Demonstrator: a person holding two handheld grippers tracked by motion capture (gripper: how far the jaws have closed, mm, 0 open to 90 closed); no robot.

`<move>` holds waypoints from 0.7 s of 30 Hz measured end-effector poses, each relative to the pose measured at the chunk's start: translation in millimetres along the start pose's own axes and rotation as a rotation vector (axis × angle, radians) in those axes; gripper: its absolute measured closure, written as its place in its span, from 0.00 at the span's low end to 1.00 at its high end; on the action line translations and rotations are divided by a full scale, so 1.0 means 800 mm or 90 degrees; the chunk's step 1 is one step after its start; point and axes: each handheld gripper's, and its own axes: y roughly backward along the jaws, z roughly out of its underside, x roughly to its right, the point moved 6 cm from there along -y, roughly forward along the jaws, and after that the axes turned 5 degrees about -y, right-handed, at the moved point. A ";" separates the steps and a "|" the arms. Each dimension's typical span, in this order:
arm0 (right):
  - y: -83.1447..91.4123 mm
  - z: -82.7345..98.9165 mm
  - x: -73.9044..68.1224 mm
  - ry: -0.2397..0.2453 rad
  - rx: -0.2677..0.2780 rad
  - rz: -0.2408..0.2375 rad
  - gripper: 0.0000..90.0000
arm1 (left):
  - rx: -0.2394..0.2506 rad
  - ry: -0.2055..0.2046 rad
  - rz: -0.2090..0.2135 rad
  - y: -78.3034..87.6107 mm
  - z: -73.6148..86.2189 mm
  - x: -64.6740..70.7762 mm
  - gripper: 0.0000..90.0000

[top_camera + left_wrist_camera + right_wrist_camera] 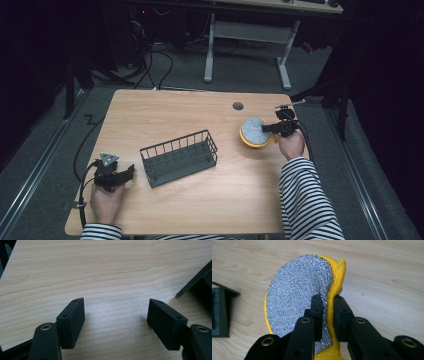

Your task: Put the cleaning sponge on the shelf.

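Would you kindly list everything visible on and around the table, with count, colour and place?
Round yellow sponge with silver glittery scrubbing face: one, right part of table, pinched at its edge.
Dark grey wire basket: one, table centre, nothing inside.
Light wooden table: one, with a round cable hole near the far edge.
White-legged desk: one, behind on grey floor.
Left tongs: black, open over bare wood.
Right tongs: black, shut on the sponge.
Striped sleeves: two, black-and-white.

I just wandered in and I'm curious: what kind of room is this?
Probably a lab or workshop set up for recording. A small wooden table stands among dark curtains, cables trail over the grey floor, and a second desk stands behind.
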 end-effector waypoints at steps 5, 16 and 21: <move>0.010 -0.001 -0.010 0.018 0.009 -0.007 0.89 | 0.000 0.000 0.000 0.000 0.000 0.000 0.35; 0.031 -0.001 -0.025 0.045 0.021 -0.028 0.89 | 0.000 0.000 0.000 0.000 0.000 0.000 0.35; 0.041 0.000 -0.034 0.063 0.028 -0.039 0.89 | 0.000 0.000 0.000 0.000 0.000 0.000 0.35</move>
